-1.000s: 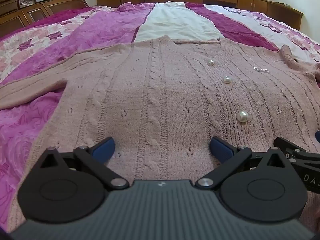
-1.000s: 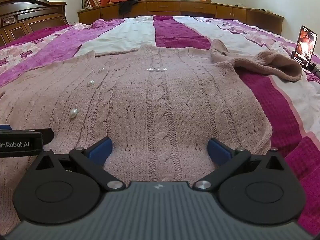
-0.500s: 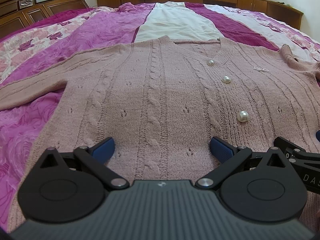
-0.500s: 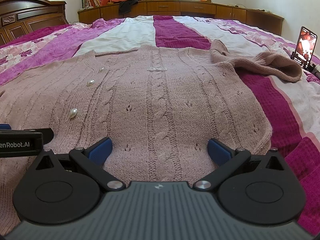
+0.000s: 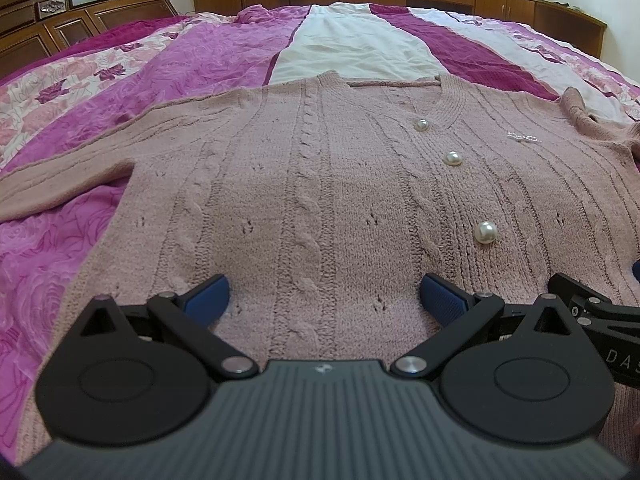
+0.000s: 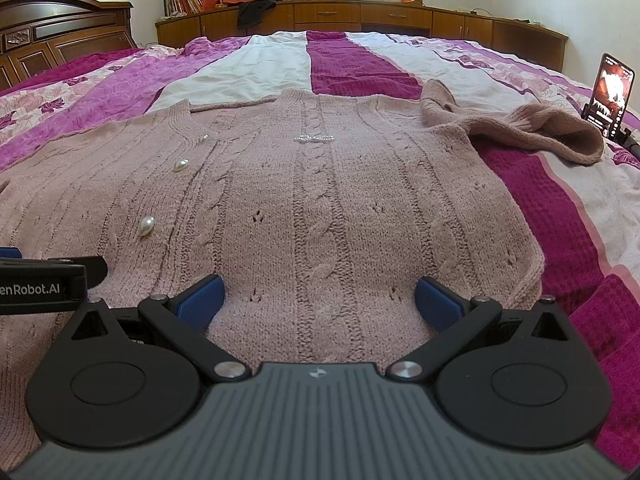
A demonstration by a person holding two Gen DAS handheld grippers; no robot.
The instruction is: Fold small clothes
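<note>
your left gripper [image 5: 324,296] and right gripper [image 6: 318,298] both have jaws spread, empty, over the pink cardigan [image 5: 320,184] hem; pearl buttons [image 5: 485,232] at 2 o'clock.

the cardigan [image 5: 320,184] is never seen whole. in the left wrist view its hem lies hidden behind the left gripper [image 5: 325,296], its left sleeve [image 5: 60,184] runs off the left edge, and its right side is cut by the right edge. in the right wrist view the hem sits behind the right gripper [image 6: 318,294], and the left half of the knit leaves the frame. the right sleeve [image 6: 536,132] is bunched, so its cuff opening cannot be made out. the phone [image 6: 612,94] shows a screen too small to read. book spines on the shelf [image 6: 182,0] are too small to tell.
</note>
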